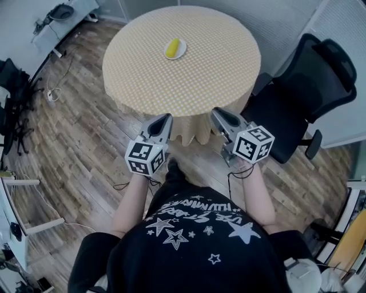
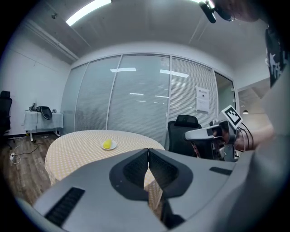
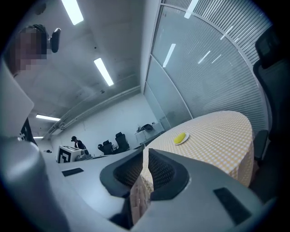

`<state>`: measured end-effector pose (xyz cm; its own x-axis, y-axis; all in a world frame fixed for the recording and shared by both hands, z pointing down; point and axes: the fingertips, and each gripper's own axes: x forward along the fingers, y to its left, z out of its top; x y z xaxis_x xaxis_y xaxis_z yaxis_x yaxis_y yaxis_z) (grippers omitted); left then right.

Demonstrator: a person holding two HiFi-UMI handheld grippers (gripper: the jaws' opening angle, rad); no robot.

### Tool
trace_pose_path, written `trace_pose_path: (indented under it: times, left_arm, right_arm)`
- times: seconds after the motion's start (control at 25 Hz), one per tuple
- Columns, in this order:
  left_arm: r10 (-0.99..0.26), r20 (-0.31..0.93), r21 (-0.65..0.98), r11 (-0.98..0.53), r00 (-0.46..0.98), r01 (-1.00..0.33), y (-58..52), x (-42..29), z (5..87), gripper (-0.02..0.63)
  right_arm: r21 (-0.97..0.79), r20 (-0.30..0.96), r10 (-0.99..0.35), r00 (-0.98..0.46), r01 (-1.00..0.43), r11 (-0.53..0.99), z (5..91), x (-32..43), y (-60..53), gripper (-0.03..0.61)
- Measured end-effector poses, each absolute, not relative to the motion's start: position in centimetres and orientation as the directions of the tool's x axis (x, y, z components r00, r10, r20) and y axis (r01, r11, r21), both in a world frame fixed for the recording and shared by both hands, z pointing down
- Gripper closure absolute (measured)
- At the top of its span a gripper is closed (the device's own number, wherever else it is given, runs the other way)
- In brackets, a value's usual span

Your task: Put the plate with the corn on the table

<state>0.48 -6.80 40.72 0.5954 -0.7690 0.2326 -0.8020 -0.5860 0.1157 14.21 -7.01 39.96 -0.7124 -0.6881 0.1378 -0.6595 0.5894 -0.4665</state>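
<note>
A small white plate (image 1: 175, 49) carrying a yellow corn cob (image 1: 172, 48) rests on the round table (image 1: 223, 63) with its checked yellow cloth, a little beyond the middle. The plate also shows far off in the left gripper view (image 2: 108, 145) and the right gripper view (image 3: 181, 138). My left gripper (image 1: 166, 118) and right gripper (image 1: 216, 112) hover side by side in front of the table's near edge, well short of the plate. Both are shut with nothing between their jaws, as their own views confirm for the left gripper (image 2: 148, 151) and the right gripper (image 3: 144, 152).
A black office chair (image 1: 309, 86) stands close to the table's right side. Cables (image 1: 54, 91) lie on the wood floor at left, near a grey desk (image 1: 63, 17). Glass partition walls (image 2: 136, 99) run behind the table.
</note>
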Motion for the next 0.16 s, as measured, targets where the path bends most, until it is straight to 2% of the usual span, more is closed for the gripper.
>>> trace_pose_path:
  times: [0.16]
  left_arm:
    - [-0.789, 0.211, 0.098, -0.570, 0.577, -0.816, -3.5, 2.3, 39.6, 0.604]
  right_arm:
    - [-0.446, 0.135, -0.673, -0.727, -0.652, 0.614, 39.6, 15.8, -3.5, 0.528]
